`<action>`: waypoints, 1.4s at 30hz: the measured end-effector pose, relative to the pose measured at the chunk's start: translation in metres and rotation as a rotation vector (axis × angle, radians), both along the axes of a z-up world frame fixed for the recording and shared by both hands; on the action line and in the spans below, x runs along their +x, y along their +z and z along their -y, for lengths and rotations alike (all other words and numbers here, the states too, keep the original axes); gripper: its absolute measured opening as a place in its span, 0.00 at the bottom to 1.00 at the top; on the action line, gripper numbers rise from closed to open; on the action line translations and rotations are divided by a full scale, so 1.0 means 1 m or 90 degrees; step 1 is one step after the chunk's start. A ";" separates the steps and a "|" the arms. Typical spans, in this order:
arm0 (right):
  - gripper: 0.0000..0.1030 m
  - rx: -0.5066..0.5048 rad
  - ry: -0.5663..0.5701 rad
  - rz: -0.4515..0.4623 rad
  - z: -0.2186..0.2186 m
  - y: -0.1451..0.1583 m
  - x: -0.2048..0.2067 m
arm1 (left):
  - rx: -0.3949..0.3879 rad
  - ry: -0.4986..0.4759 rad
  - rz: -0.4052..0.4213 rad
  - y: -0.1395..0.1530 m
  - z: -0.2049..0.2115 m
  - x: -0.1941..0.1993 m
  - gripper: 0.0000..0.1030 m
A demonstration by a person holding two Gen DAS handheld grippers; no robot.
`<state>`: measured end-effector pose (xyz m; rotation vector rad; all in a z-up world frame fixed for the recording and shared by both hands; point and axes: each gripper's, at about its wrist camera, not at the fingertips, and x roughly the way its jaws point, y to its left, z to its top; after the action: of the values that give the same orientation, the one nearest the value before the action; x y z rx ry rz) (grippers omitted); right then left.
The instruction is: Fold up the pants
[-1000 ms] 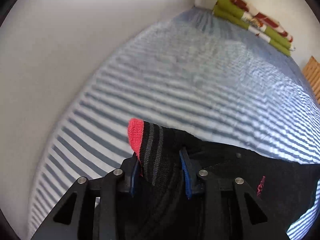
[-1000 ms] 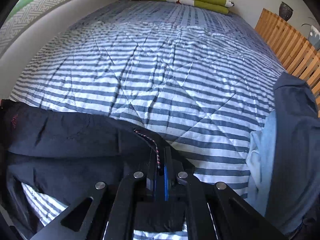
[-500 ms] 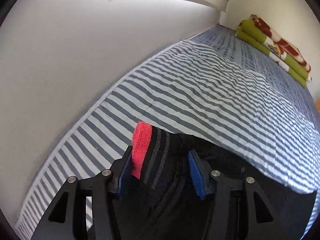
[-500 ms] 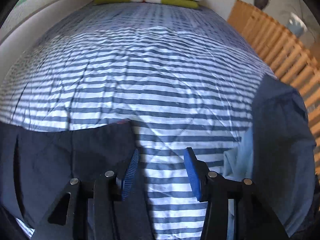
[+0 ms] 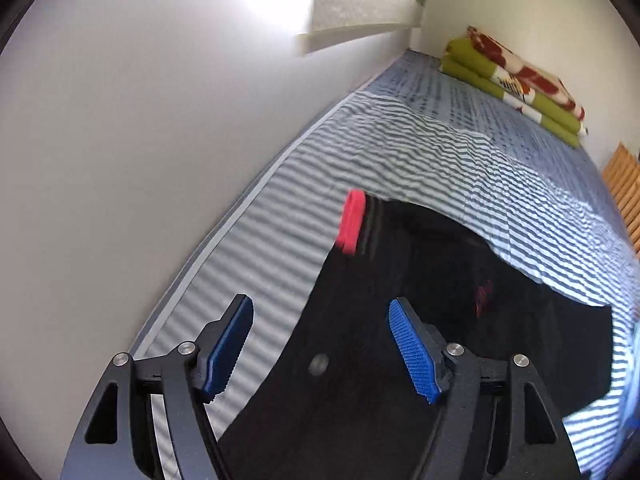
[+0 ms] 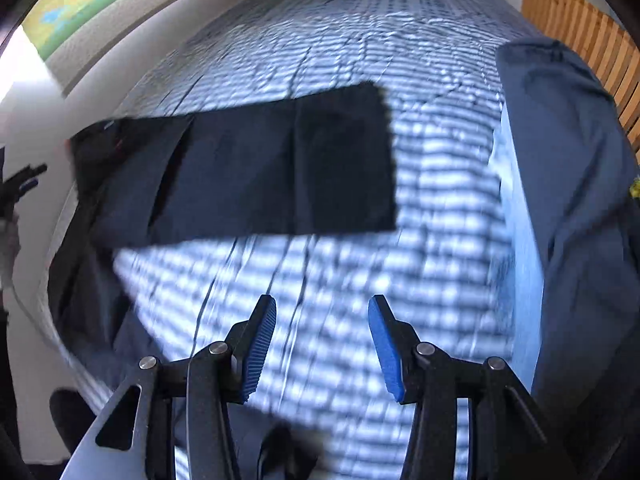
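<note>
Pants [image 6: 248, 168] lay folded flat on bed [image 6: 440, 208] | we found left gripper [image 5: 320, 344] jaws opening, right gripper [image 6: 322, 344] spread, both empty | stacking perhaps left

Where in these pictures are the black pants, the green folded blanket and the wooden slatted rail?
black pants [image 6: 280, 168]: right wrist view, middle of the folded panel.
green folded blanket [image 5: 516, 88]: left wrist view, its top layer.
wooden slatted rail [image 6: 576, 20]: right wrist view, upper slats.

Left gripper [image 5: 320, 344] jaws opening, nothing gripped, above black pants [image 5: 420, 320], striped bedspread [image 5: 440, 152]
</note>
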<state>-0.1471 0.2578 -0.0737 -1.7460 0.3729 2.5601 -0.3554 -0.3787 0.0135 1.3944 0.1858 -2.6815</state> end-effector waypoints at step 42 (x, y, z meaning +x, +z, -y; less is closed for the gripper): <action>0.50 -0.124 -0.089 0.078 0.096 -0.077 0.122 | 0.247 0.116 0.118 -0.140 0.108 0.176 0.73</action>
<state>-0.0255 0.1621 -0.1506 -1.8524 0.7337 2.3770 -0.1790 -0.4869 -0.1270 1.6237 0.8079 -2.4352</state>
